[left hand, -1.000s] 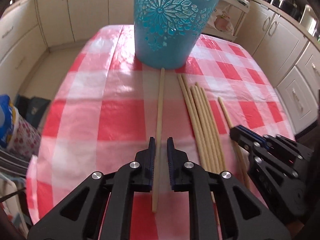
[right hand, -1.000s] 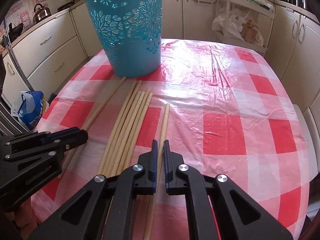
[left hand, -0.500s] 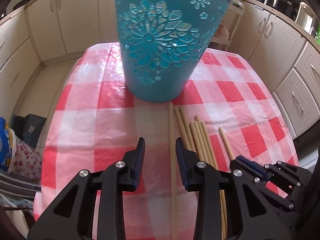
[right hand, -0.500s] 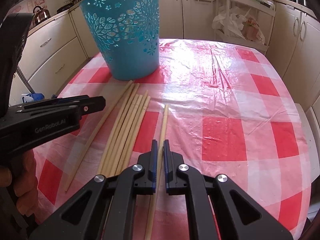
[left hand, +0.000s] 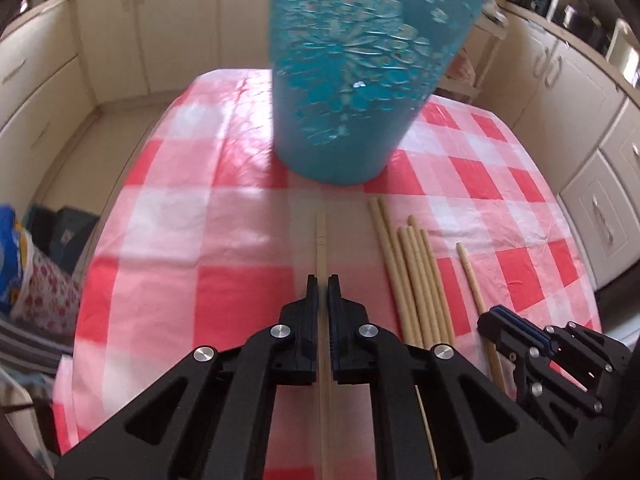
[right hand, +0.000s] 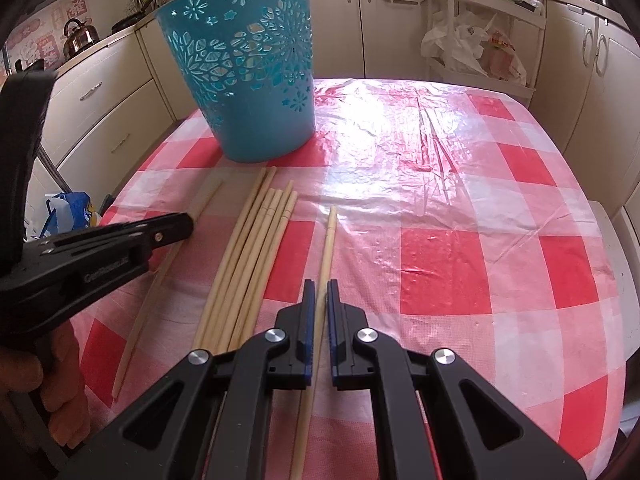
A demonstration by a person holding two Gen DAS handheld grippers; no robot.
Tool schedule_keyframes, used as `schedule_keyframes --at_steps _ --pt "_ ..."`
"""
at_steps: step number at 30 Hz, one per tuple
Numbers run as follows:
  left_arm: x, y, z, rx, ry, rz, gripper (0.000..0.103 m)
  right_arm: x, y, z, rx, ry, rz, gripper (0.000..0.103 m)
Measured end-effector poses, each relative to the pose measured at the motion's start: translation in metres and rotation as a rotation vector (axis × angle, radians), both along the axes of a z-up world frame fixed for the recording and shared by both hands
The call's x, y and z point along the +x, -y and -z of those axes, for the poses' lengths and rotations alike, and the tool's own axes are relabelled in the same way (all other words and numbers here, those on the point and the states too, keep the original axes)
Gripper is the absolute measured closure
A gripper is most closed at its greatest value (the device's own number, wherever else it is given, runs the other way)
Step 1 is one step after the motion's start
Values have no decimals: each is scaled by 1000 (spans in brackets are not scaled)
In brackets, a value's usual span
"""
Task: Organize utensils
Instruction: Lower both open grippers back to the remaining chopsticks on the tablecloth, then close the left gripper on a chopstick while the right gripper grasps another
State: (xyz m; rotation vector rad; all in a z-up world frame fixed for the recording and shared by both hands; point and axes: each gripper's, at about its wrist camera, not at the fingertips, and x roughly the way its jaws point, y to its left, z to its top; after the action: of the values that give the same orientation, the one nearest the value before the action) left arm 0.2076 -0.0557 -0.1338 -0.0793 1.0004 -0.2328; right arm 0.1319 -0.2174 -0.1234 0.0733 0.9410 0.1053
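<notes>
- Two pairs of tongs are at work, and each is clenched on a single wooden chopstick: the left tongs (left hand: 322,280) grip the leftmost chopstick (left hand: 321,240), and the right tongs (right hand: 318,286) grip the rightmost chopstick (right hand: 329,236).
- Left jaws have just been closing, with that stick running straight between them, so the clamp looks freshly made; the stick's far end points at the foot of the blue basket (left hand: 352,80).
- From the right wrist view the left stick's tail appears to rest on the bench (right hand: 460,264); whether any part of it is off the cloth cannot be told.
- Five or so loose chopsticks (right hand: 252,252) lie in a tight bundle between the two held ones, all pointing roughly toward the basket, probably laid that way so each can be taken end-on.
- Both tongs grip nearer the thick end than the tip, which likely leaves a long free length to feed over the basket's rim.
- Standing upright at the far side of the checked cloth, the basket is the likely home for the utensils, and something pale already shows at its rim.
- Judged from this, the step in hand is the pick-up; lifting and dropping into the basket is not yet done.
- One risk: a thin stick held near one end may pivot in the jaws when raised.
</notes>
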Motion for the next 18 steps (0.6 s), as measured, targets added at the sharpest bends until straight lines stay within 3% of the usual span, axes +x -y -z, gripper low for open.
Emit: schedule_keyframes --at_steps 6,8,10,18 --pt "-12 -13 -2 -16 -23 8 96 5 -1 -1 -11 -12 -2 95" --pt "-9 -13 -3 -3 -17 7 79 7 -1 -1 -13 -14 -3 93" --pt "-5 -12 -5 13 -5 4 72 9 -2 -1 -20 -14 -6 93" --pt "-2 3 0 108 7 39 70 11 -3 -1 -27 -20 -15 93"
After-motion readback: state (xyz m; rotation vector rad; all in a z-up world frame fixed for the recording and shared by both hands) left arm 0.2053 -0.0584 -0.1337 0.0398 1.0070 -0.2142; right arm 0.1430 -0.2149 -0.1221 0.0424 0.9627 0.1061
